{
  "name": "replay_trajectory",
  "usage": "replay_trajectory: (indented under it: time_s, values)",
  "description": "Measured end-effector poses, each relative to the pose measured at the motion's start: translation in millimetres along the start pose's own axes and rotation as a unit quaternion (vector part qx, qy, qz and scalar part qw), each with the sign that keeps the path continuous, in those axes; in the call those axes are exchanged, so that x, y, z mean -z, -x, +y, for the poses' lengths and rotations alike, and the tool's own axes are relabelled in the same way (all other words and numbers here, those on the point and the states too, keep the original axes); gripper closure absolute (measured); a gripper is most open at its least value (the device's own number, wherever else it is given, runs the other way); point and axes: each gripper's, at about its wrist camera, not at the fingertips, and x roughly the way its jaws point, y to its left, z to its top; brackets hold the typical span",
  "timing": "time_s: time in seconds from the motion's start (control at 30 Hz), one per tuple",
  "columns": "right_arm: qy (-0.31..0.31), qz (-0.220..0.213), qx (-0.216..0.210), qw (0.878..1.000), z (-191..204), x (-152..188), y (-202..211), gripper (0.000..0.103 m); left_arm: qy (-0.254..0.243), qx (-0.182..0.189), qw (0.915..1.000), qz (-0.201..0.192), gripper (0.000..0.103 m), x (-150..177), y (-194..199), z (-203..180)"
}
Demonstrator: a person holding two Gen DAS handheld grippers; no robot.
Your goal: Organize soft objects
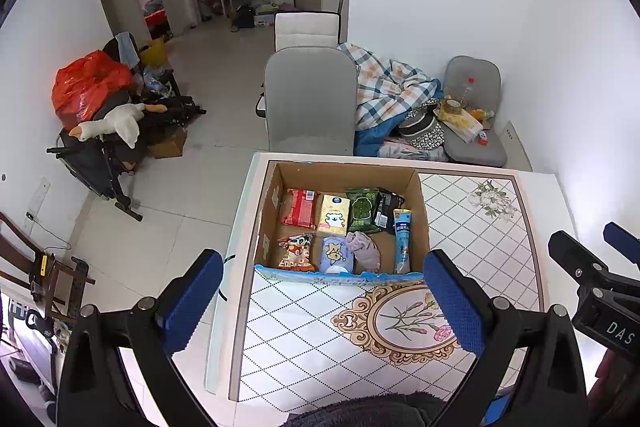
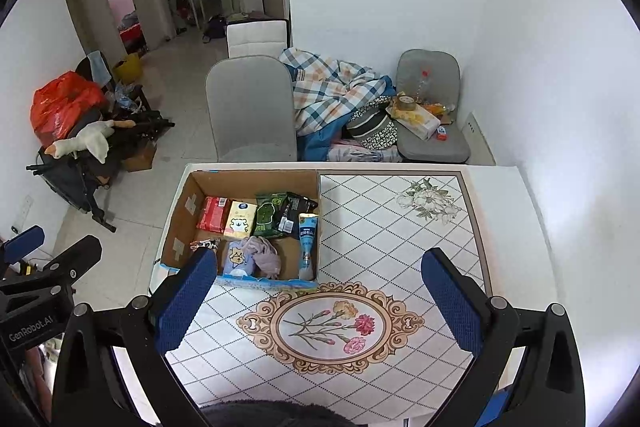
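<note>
An open cardboard box (image 1: 418, 203) (image 2: 180, 211) stands on the patterned table (image 1: 480, 247) (image 2: 400, 227), at its far left. Inside lie a red pack (image 1: 299, 207), a yellow tissue pack (image 1: 333, 215) (image 2: 240, 219), a green pouch (image 1: 362, 210) (image 2: 270, 213), a black pouch (image 1: 387, 210), a blue tube (image 1: 401, 239) (image 2: 307, 241), a snack bag (image 1: 295, 251), a blue wipes pack (image 1: 337, 254) and a lilac cloth (image 1: 365, 250) (image 2: 264, 253). My left gripper (image 1: 324, 303) is open and empty, held above the table short of the box. My right gripper (image 2: 320, 301) is open and empty over the flower medallion (image 2: 330, 327).
A grey chair (image 1: 310, 99) (image 2: 250, 107) stands behind the table. A plaid blanket (image 1: 390, 83), bags and a cluttered grey seat (image 1: 472, 131) lie at the back right by the wall. A red bag (image 1: 86, 87) and a plush goose (image 1: 108, 125) sit on a stroller at left.
</note>
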Motion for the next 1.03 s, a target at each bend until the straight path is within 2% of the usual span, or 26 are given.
replay_trajectory:
  time_s: [1.03]
  values:
    - [0.005,0.011,0.001,1.000,4.4,5.8,-4.6,0.000,0.003,0.008,0.9999,0.012,0.000,7.1,-8.6,8.3]
